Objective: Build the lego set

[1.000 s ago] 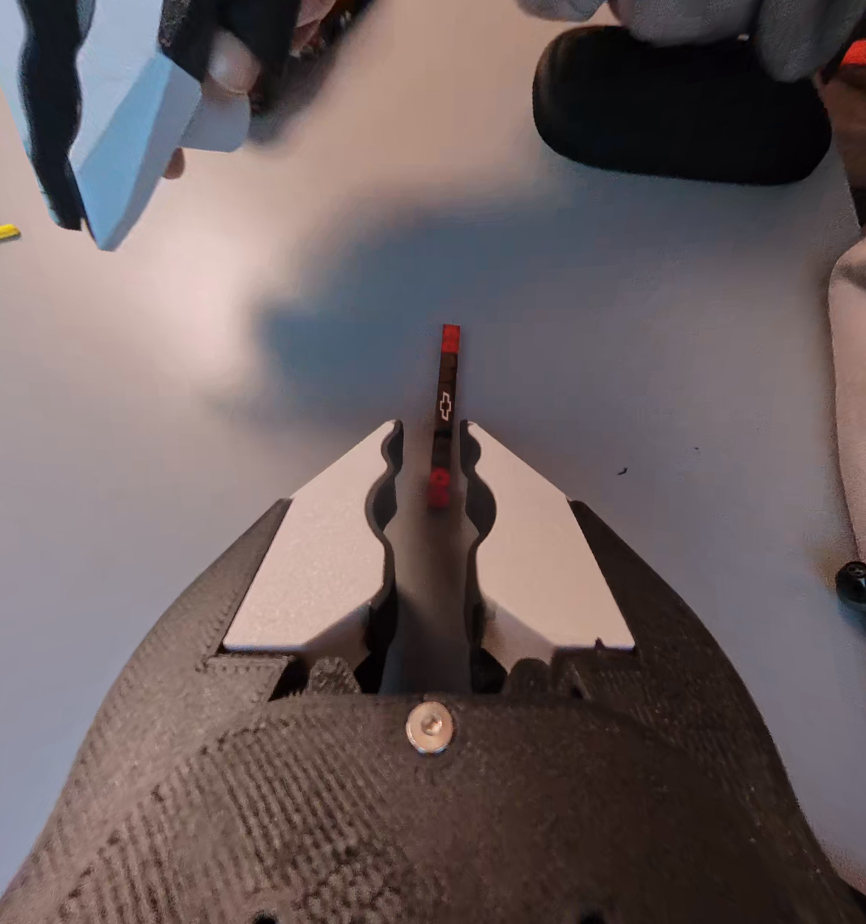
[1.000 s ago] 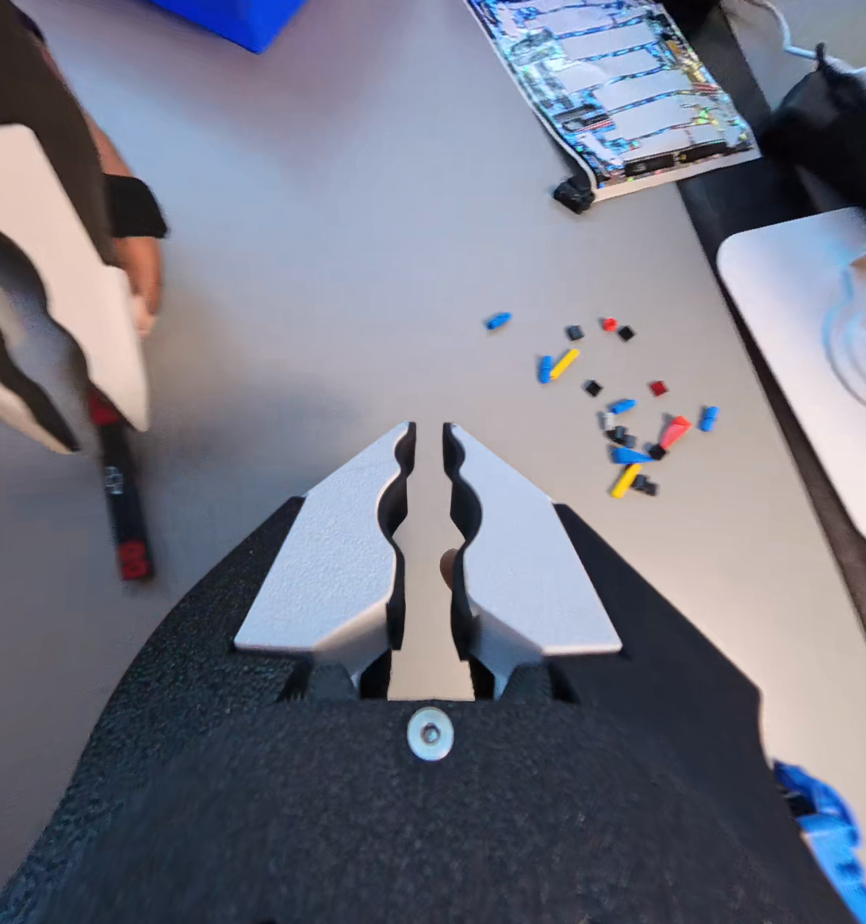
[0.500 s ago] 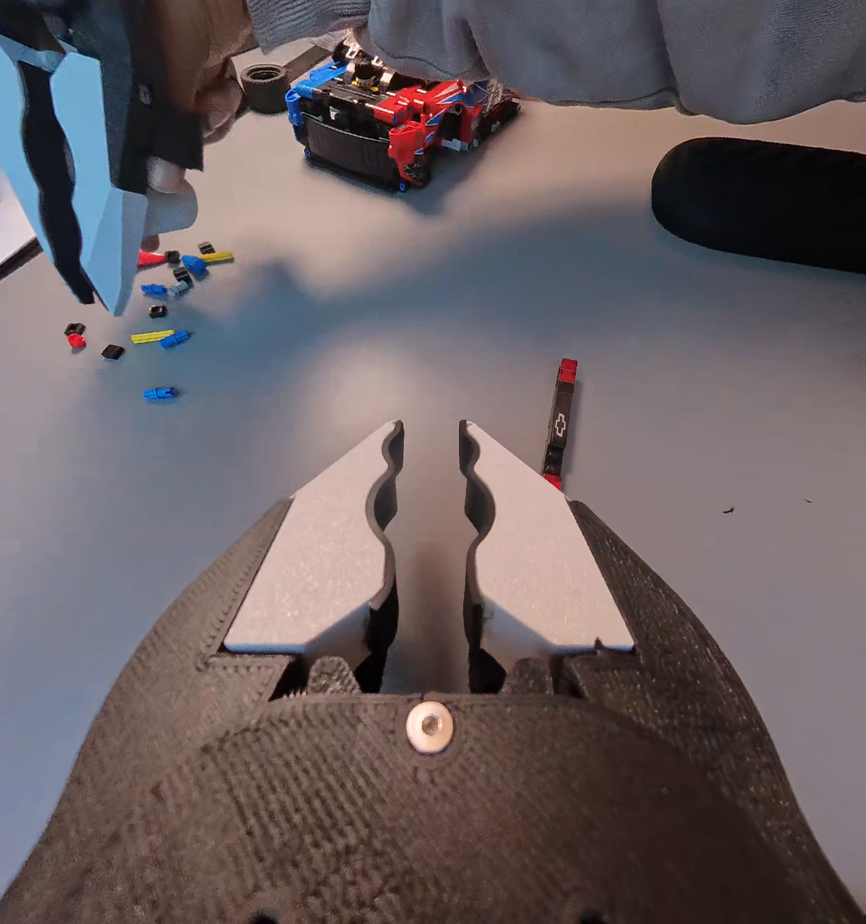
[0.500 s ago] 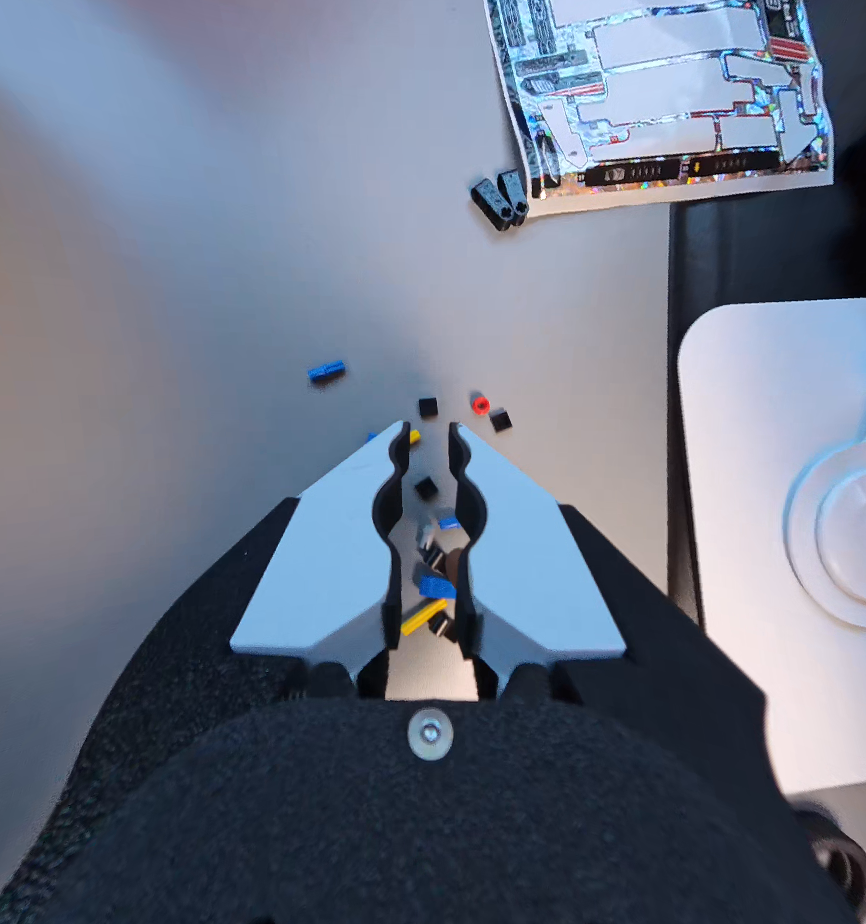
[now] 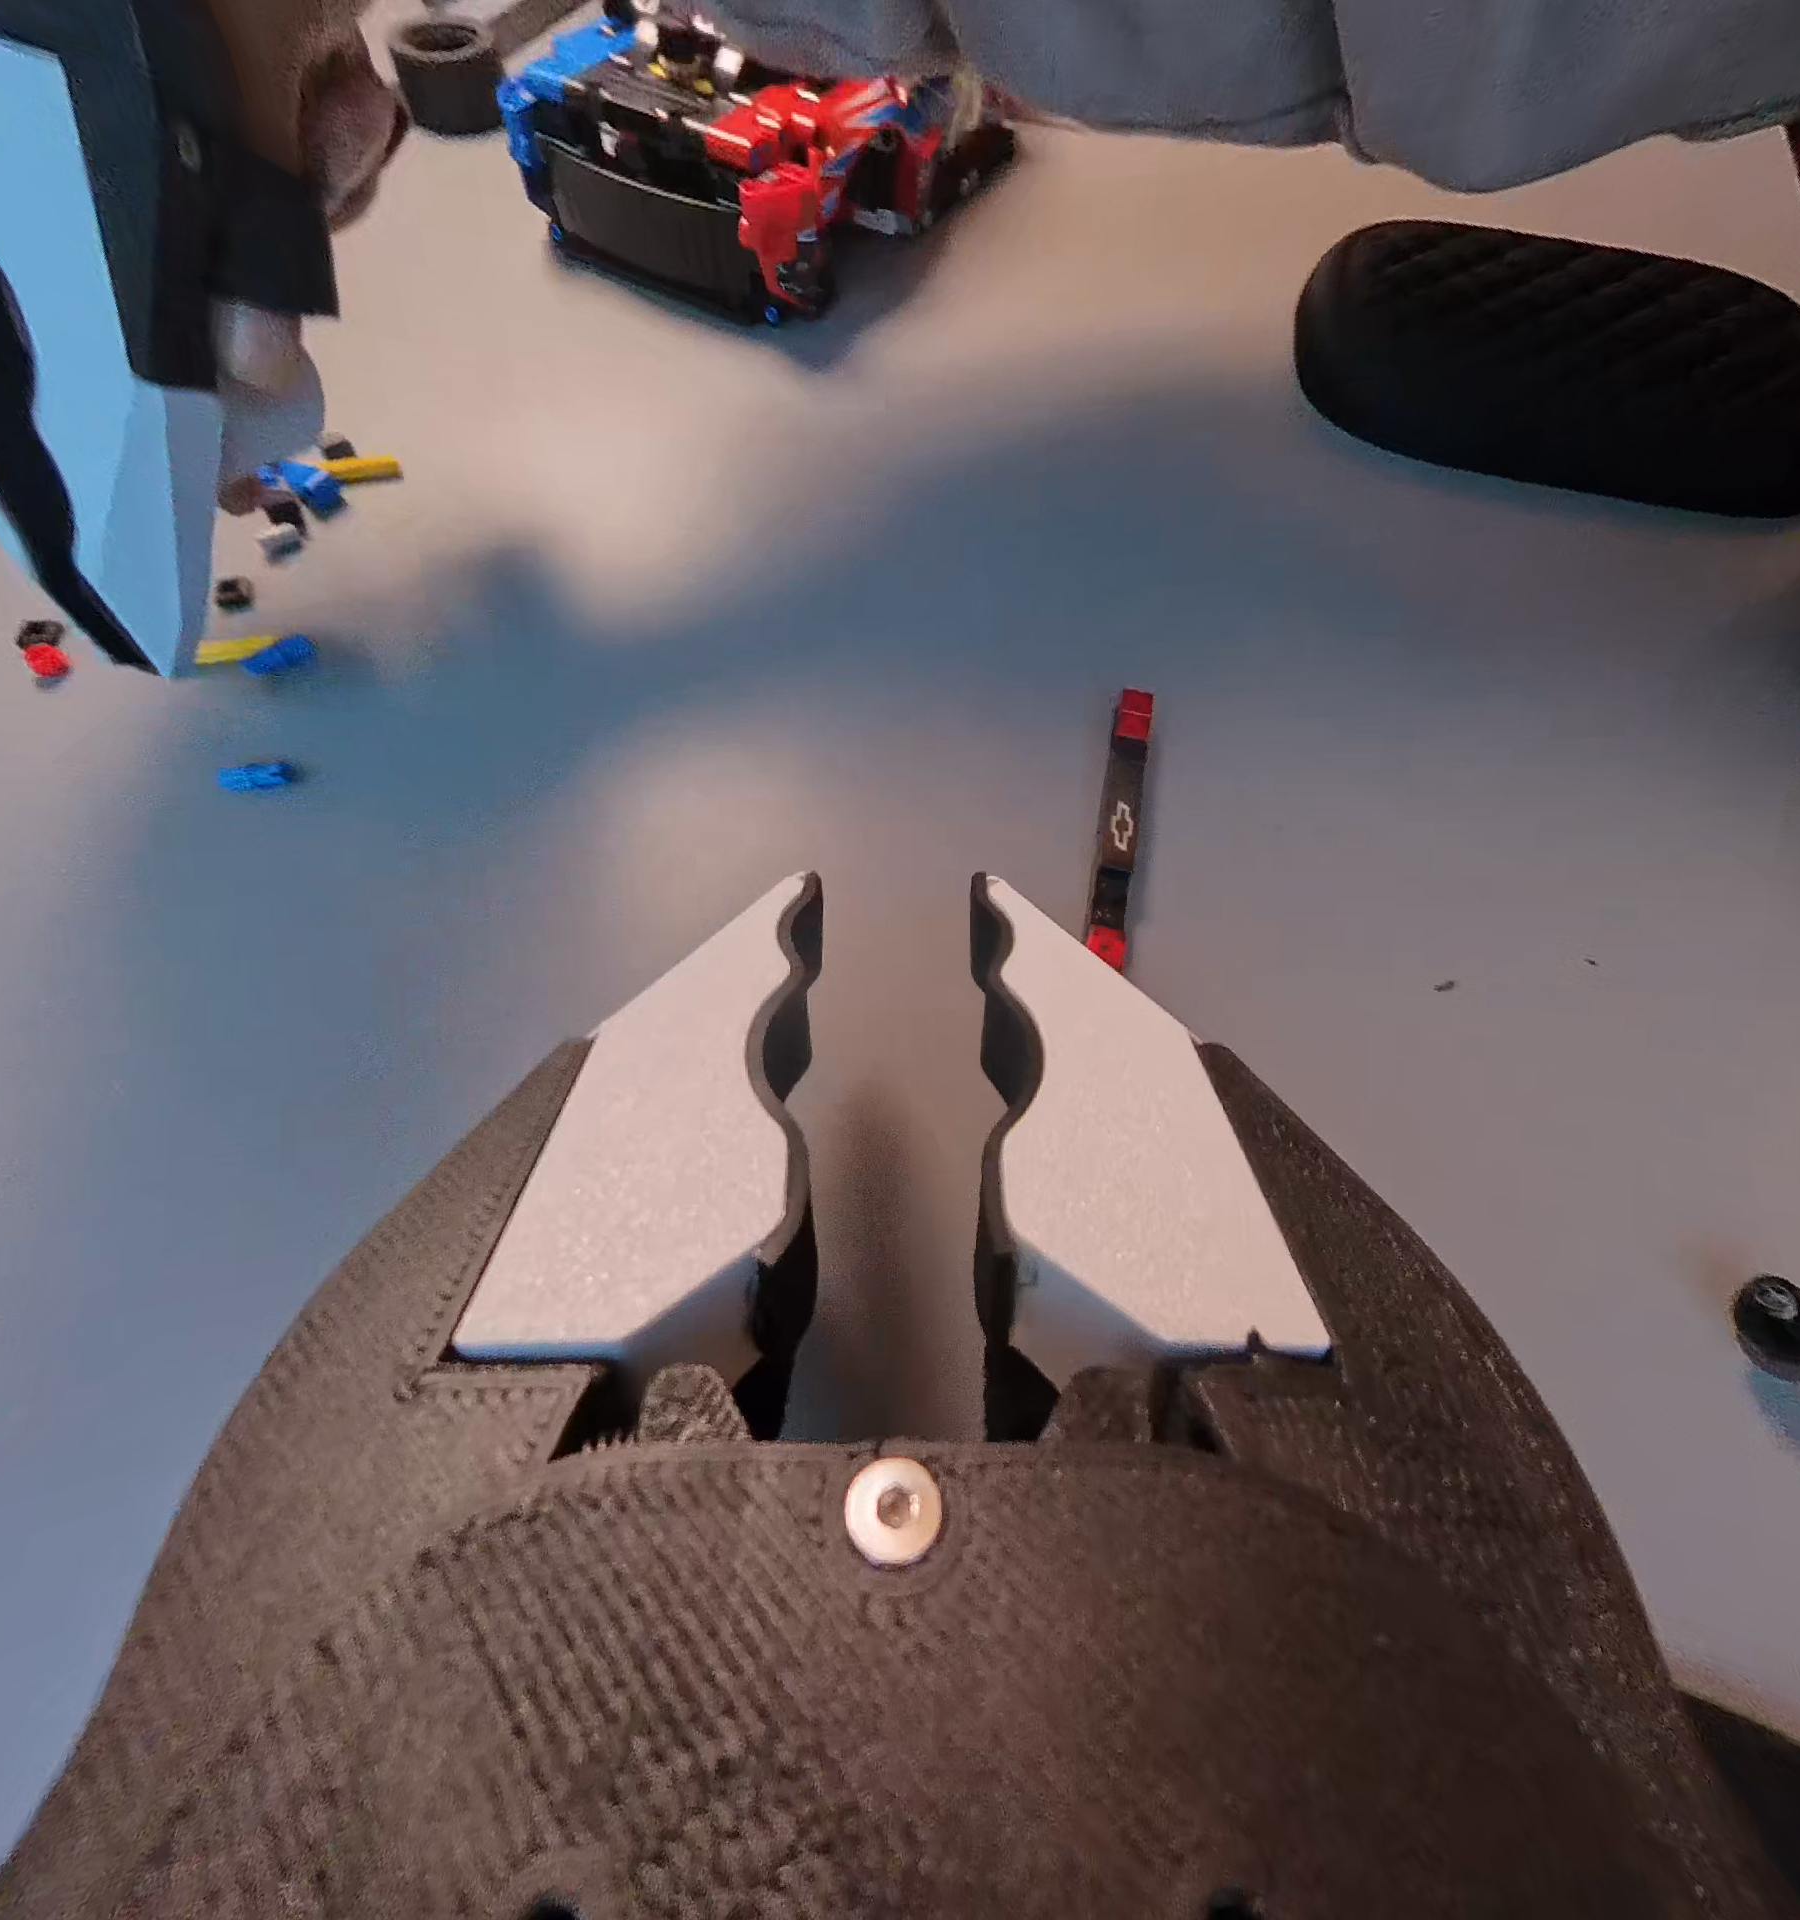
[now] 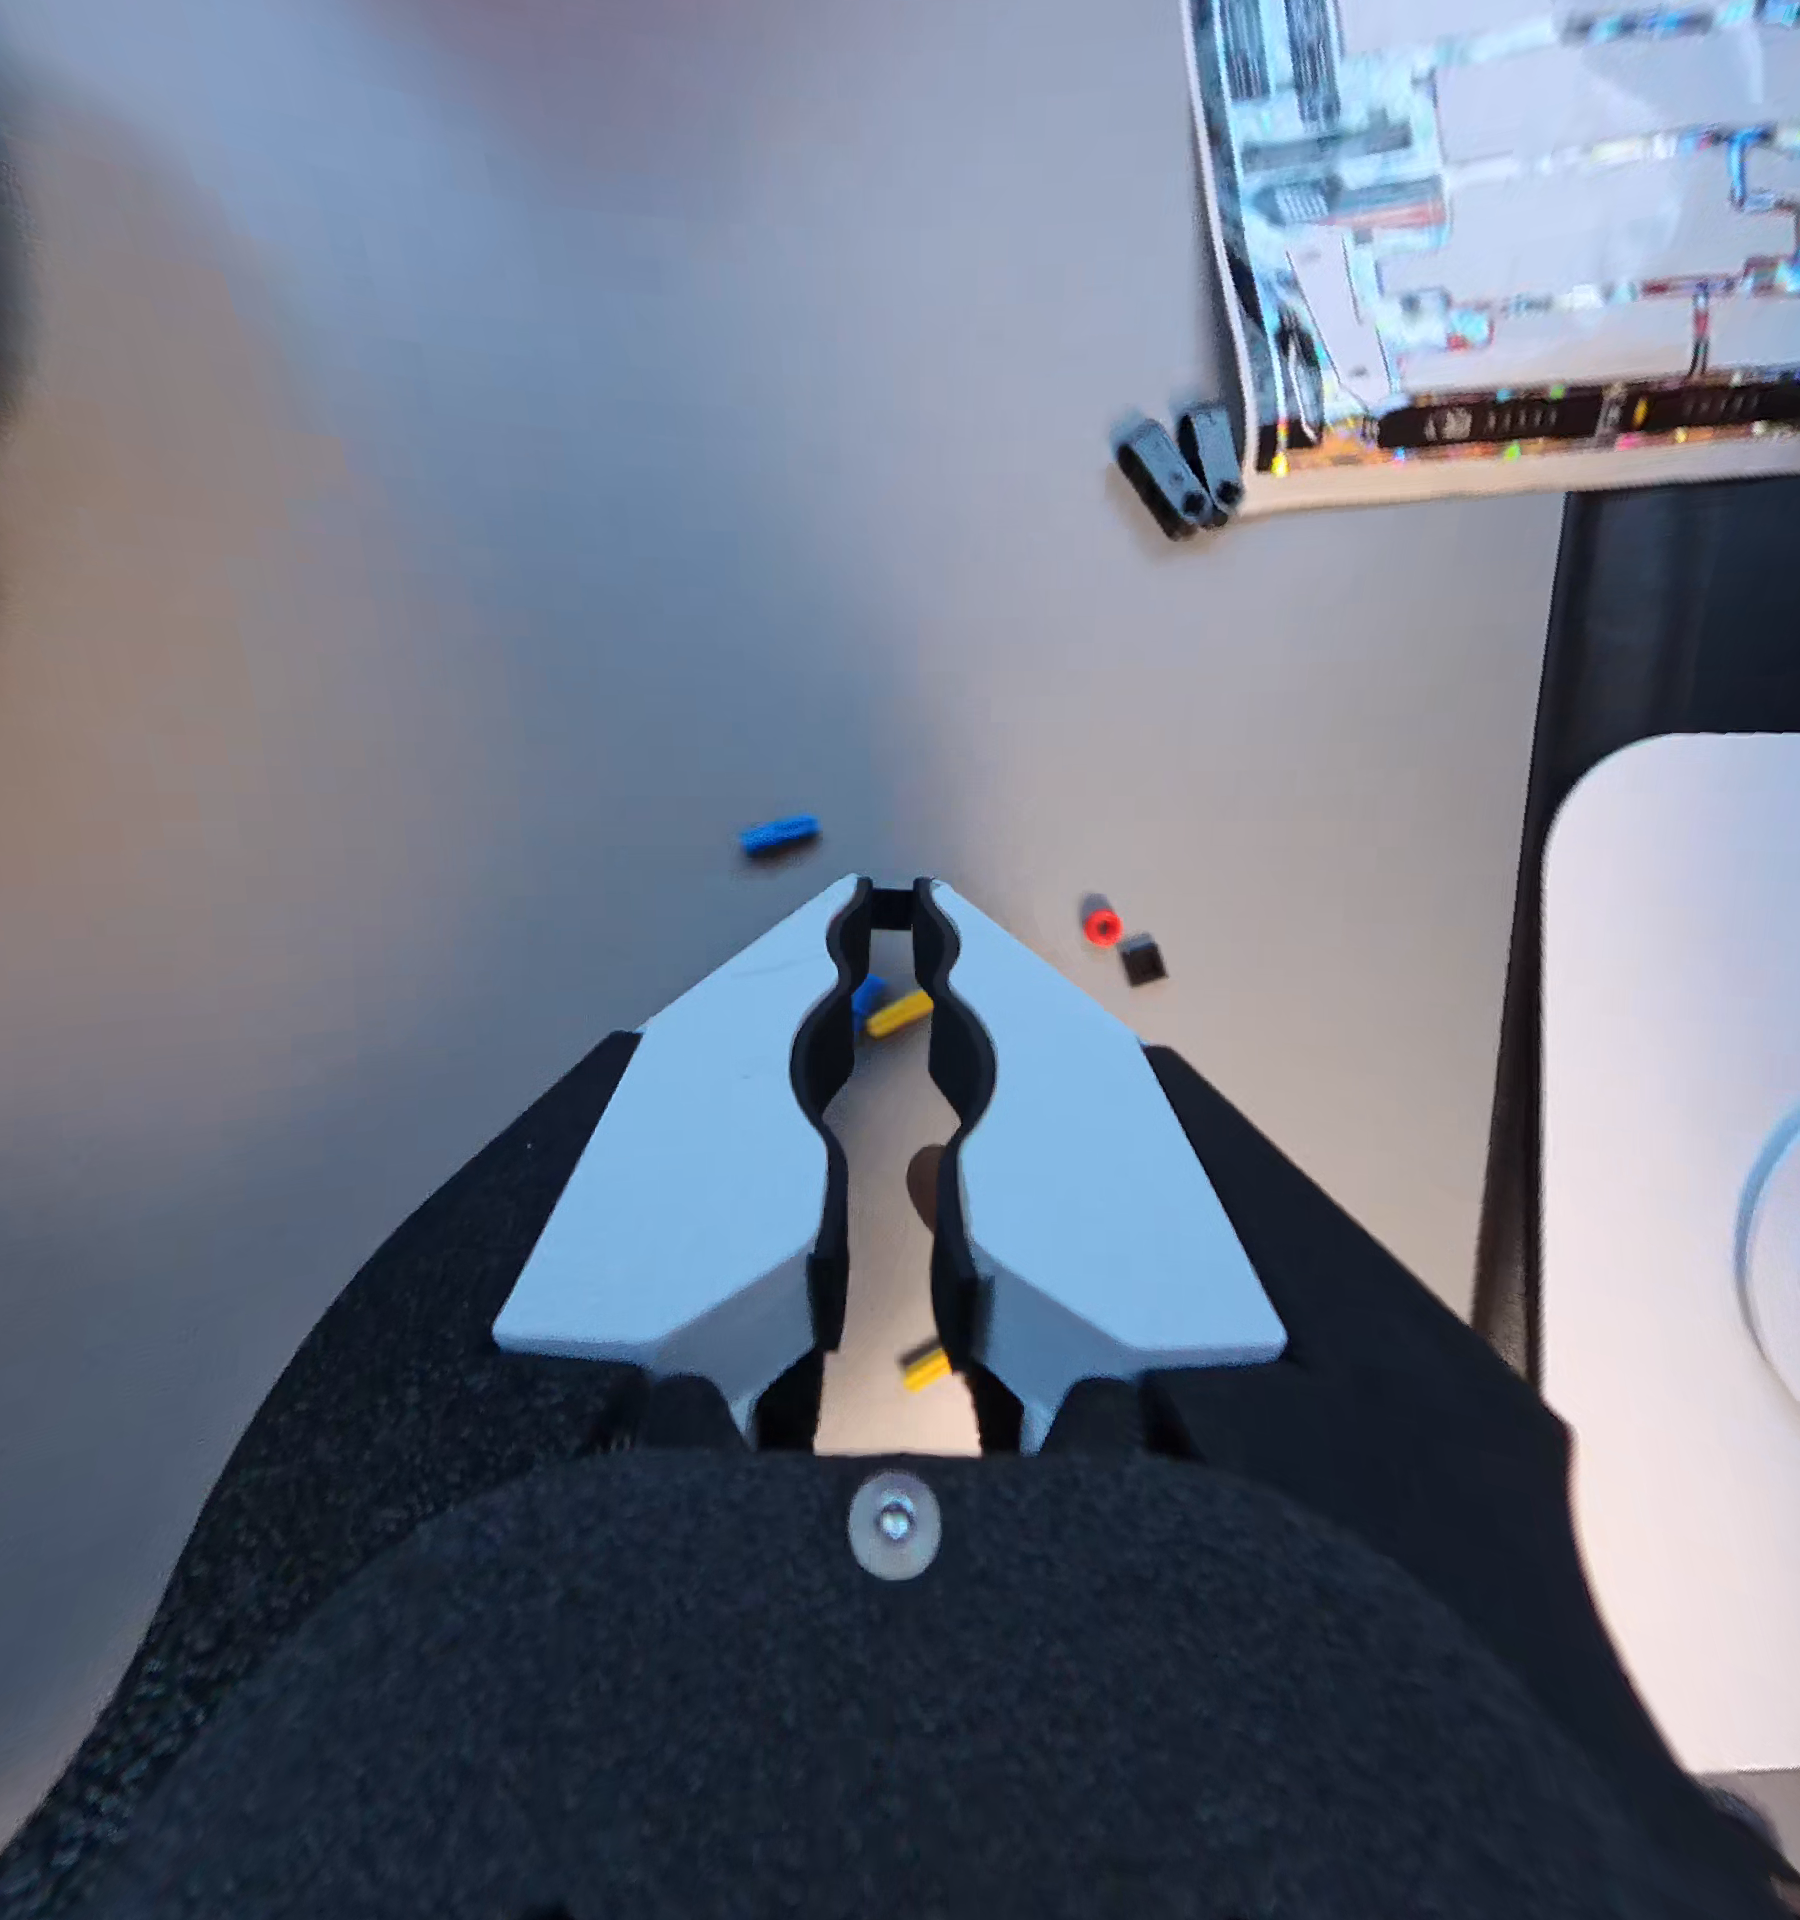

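Observation:
A thin black Lego beam with red ends (image 5: 1119, 831) lies on the grey table just right of my left gripper (image 5: 896, 896), which is open and empty. The part-built red, blue and black Lego car (image 5: 750, 156) stands at the far side. My right gripper (image 6: 894, 902) is low over the loose pieces, its jaws closed in on a small black piece (image 6: 892, 906) at the tips. It also shows in the left wrist view (image 5: 137, 623) at the upper left, above the scattered pieces (image 5: 293, 494).
A blue pin (image 6: 780, 834), a red piece (image 6: 1098, 923), a black piece (image 6: 1143, 958) and yellow pieces (image 6: 898, 1013) lie around the right gripper. Two black connectors (image 6: 1182, 473) lie by the instruction sheet (image 6: 1540, 239). A white tray (image 6: 1706, 1143) is right. A black oval pad (image 5: 1582, 364) is far right. There is about 20 cm between the tips of the two grippers. From my right tips it is roughly 4 cm to the red piece (image 6: 1098, 923); from my left, 20 cm. My left wrist view (image 5: 47, 661) looks at it from another angle.
My right gripper swung over the loose pieces, came down and narrowed its jaws onto a small black piece. My left gripper let go of the beam and drew back to its left.

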